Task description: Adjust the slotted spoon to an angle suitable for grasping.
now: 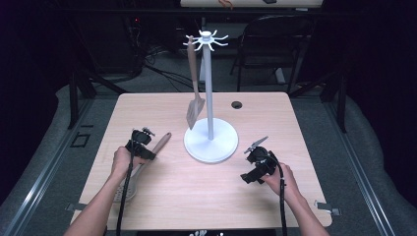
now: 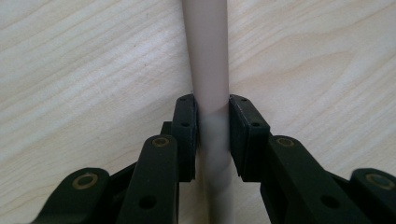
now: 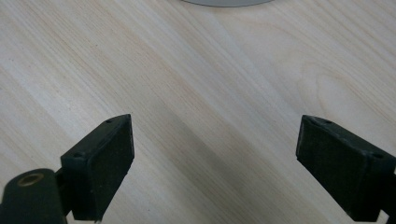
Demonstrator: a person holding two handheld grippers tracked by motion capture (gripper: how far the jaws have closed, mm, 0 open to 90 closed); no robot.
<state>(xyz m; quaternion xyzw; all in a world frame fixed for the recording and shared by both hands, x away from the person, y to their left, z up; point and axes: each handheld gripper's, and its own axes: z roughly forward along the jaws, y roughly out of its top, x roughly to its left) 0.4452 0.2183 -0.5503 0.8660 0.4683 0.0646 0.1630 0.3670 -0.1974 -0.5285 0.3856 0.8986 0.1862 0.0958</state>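
A white utensil stand (image 1: 210,142) with a ring of hooks at its top stands mid-table. A spatula (image 1: 194,98) with a tan handle hangs from one hook. At the left, a second utensil lies flat on the table, its tan handle (image 1: 161,142) pointing toward the stand and its grey perforated head (image 1: 127,189) near the person's left forearm. My left gripper (image 1: 146,149) is shut on that handle (image 2: 205,46), a pad (image 2: 187,135) pressed against each side. My right gripper (image 1: 252,164) hovers right of the stand's base, open (image 3: 215,158) over bare wood.
The stand's round base (image 3: 229,2) lies just ahead of the right gripper. A cable hole (image 1: 237,104) sits near the table's far edge. A folding chair (image 1: 275,44) and cables stand beyond the table (image 1: 206,196).
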